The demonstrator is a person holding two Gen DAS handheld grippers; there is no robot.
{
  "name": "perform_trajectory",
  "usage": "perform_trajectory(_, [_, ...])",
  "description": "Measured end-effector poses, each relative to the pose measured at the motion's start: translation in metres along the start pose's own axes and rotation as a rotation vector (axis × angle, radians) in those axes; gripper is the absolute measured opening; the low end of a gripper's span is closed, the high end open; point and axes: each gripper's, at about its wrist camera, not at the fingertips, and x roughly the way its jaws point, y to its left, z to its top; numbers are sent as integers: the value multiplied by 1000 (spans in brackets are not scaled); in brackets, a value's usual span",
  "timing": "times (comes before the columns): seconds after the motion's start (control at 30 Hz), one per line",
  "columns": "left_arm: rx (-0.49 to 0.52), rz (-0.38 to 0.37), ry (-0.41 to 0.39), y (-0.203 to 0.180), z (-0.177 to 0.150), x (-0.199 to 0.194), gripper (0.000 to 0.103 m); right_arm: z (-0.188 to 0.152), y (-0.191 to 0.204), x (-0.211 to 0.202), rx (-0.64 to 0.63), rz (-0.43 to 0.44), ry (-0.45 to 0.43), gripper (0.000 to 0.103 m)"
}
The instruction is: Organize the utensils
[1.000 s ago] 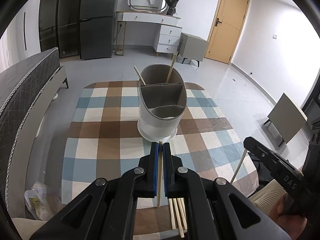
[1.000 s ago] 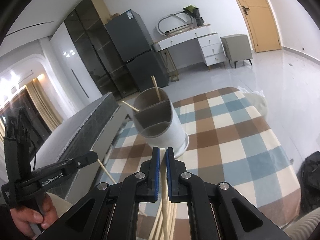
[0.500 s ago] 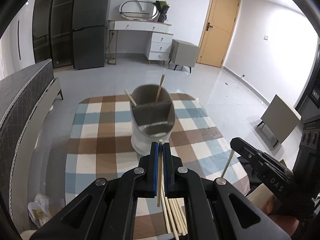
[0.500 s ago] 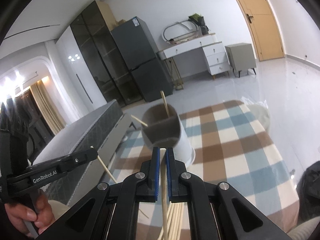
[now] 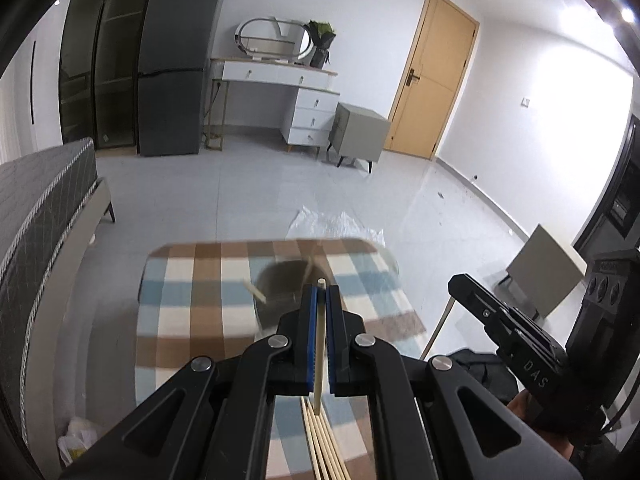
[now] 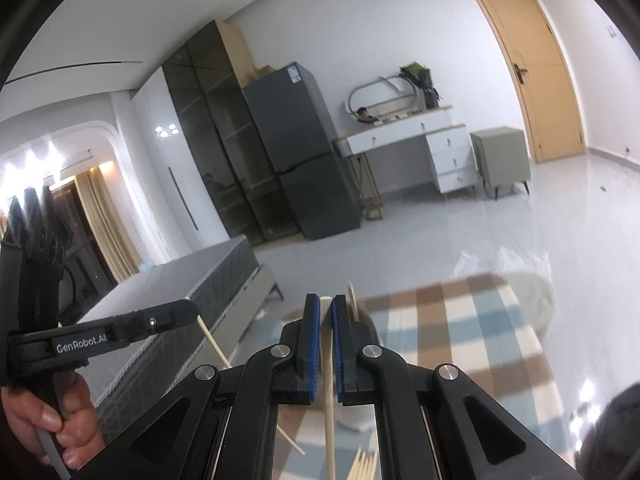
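Your left tongs (image 5: 322, 294) read "GenRobot.AI" in the right view; your right tongs (image 6: 326, 306) read "DAS" in the left view. Each is clamped tight on one chopstick: the left chopstick (image 5: 319, 344) and the right chopstick (image 6: 328, 392). Only the left view shows the blurred grey holder (image 5: 280, 280) on the checked worktop (image 5: 192, 304), chopsticks poking out, and just behind the tongs. Spare chopsticks (image 5: 320, 444) lie on the worktop nearer you than the holder.

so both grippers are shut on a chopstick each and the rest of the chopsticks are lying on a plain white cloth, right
Not quite: the cloth is checked in brown, blue and cream, not plain white, as the left wrist view shows. The rest holds: the left gripper and right gripper each clamp a chopstick, and spare chopsticks lie on the cloth.
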Motion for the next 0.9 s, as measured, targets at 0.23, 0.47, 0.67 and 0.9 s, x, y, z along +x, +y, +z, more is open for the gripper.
perform_trajectory(0.23, [-30,-9,-38,13,48,13,0,47,10,33,-49,38,-30,5])
perform_trajectory(0.47, [-43,4,-64,25,73,37,0,74,14,71,-83,47,-54,5])
perform_trajectory(0.67, [-41,13,-65,35,76,66,0,79,5,98,-59,-17,-129,5])
perform_trajectory(0.9, [-59,14,-27,46,65,93,0,65,-14,129,-12,-66,-136,5])
